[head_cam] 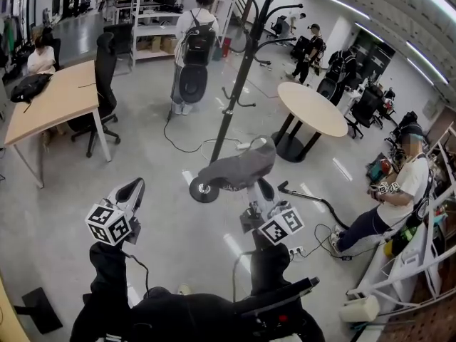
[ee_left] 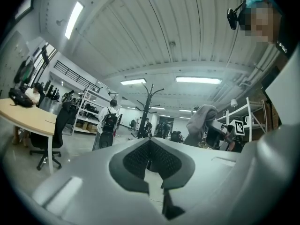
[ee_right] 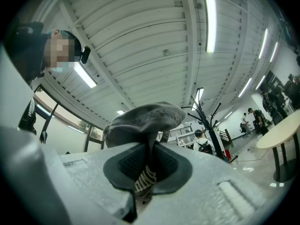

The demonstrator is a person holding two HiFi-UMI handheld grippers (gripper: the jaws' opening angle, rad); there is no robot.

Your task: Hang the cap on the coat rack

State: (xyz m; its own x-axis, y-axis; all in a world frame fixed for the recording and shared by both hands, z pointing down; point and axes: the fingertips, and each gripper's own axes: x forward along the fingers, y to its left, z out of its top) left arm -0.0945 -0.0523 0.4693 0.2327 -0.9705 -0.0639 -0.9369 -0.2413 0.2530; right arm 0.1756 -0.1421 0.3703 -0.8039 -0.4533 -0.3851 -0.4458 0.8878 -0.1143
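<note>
A grey cap (head_cam: 239,168) hangs in the air in the head view, just in front of the base of the black coat rack (head_cam: 242,77). My right gripper (head_cam: 262,185) is shut on the cap from below. In the right gripper view a fold of the cap (ee_right: 145,121) and its striped band sit pinched between the pads (ee_right: 126,165), and the coat rack (ee_right: 208,121) stands further off to the right. My left gripper (head_cam: 134,186) is held lower left of the cap, apart from it, jaws shut and empty (ee_left: 150,156). It looks toward the coat rack (ee_left: 149,102) and the cap (ee_left: 204,118).
A round table (head_cam: 313,109) stands right of the rack; a wooden desk (head_cam: 50,102) and office chair (head_cam: 105,70) are at the left. A person with a backpack (head_cam: 194,41) stands behind the rack, another sits at right (head_cam: 399,191). Cables and a power strip (head_cam: 296,250) lie on the floor.
</note>
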